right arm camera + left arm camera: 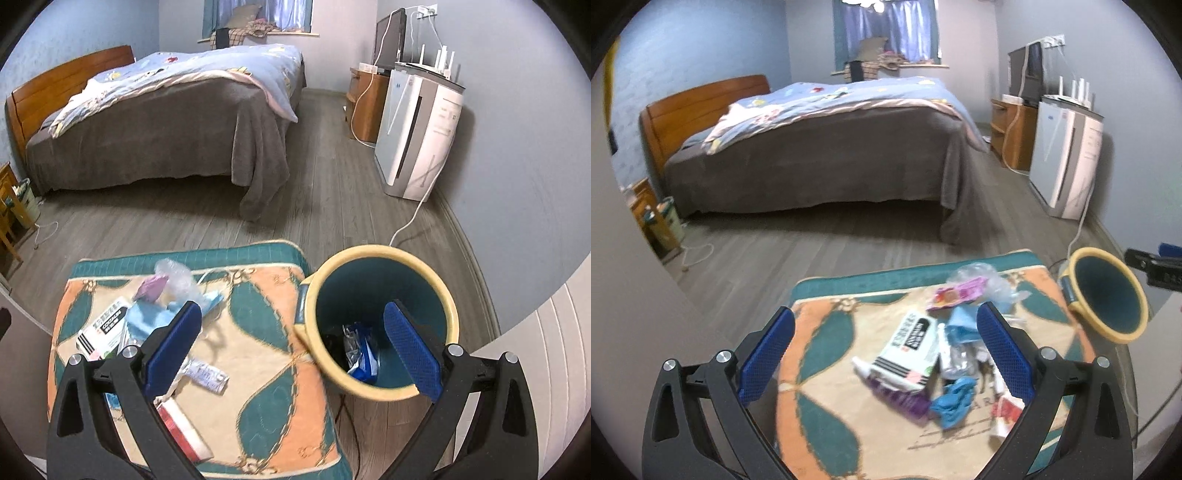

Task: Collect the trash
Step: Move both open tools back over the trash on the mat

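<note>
A pile of trash lies on a patterned cloth-covered table (pixel 827 424): a white box with black print (pixel 912 347), a purple wrapper (pixel 905 400), a crumpled blue piece (pixel 955 400), a pink packet (pixel 956 295) and clear plastic (pixel 982 275). My left gripper (pixel 886 350) is open and empty just above the pile. A yellow bin with a teal inside (pixel 384 321) stands right of the table and holds a blue and silver wrapper (pixel 360 356). My right gripper (pixel 293 343) is open and empty over the bin's near rim. The bin also shows in the left wrist view (pixel 1108 295).
A bed with a grey cover (pixel 812 155) stands beyond the table across a wooden floor. A white appliance (pixel 417 133) and a wooden cabinet (pixel 365 107) stand by the right wall, with a white cable (pixel 406 225) trailing on the floor. A blister pack (pixel 208 376) and a red-white box (pixel 181 424) lie on the table.
</note>
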Demonstrator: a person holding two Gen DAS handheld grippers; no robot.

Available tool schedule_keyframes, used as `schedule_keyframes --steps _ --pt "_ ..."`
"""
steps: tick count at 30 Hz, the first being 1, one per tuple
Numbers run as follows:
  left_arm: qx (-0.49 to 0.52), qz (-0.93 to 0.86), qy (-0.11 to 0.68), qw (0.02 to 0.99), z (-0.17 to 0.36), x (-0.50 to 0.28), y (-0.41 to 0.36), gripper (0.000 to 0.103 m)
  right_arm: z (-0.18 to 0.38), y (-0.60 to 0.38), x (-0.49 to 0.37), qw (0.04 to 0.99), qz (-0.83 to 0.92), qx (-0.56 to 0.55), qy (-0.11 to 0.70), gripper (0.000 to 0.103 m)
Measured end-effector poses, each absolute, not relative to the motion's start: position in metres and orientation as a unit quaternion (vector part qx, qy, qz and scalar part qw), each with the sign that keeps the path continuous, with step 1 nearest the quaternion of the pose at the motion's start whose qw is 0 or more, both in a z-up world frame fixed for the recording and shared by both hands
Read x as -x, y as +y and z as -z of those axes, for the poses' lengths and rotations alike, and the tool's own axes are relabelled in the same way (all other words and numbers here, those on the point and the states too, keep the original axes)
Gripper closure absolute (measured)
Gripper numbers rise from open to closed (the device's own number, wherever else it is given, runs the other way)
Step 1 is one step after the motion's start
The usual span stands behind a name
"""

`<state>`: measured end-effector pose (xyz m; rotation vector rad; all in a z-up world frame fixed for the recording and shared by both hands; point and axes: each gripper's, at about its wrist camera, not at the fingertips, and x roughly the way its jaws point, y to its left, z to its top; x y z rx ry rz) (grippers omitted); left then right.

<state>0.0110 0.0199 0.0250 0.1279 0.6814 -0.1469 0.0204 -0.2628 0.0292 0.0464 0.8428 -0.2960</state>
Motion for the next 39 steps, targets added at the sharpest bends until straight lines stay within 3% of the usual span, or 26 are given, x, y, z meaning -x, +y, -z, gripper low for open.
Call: schedule_keyframes --steps 6,26,39 --pt "-0.026 0.058 0.349 0.935 -0.018 -0.012 0.047 0.005 -0.021 -0.242 -0.014 0.897 0.14 -0.021 0.418 0.006" --pt "-0.092 0.095 0.356 0.925 -0.002 0.003 0.029 0.005 0.015 -0.222 0.001 0.87 0.148 -0.064 0.466 0.006" --pt "-0.084 0.104 0.363 0.922 0.0 0.005 0.026 0.005 0.042 -0.216 0.009 0.853 0.146 -0.073 0.496 0.006"
